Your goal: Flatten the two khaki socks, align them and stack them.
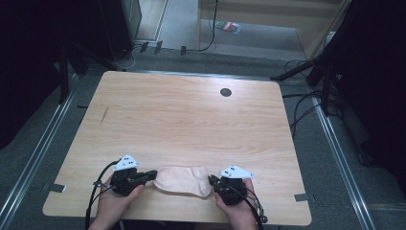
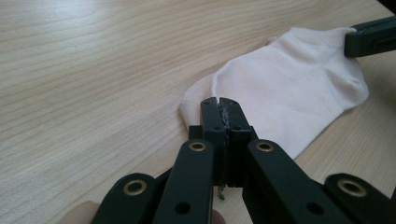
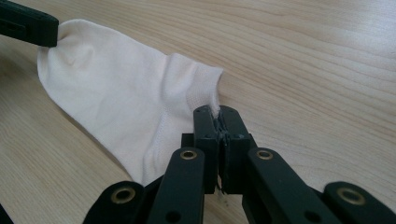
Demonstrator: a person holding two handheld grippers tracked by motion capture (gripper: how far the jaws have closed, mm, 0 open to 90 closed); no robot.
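Left gripper, right gripper clamp sock ends

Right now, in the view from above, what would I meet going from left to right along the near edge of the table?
Left gripper → white sock → right gripper, all on the wooden table; each gripper is shut on one end of the sock.

Pale sock on wooden table
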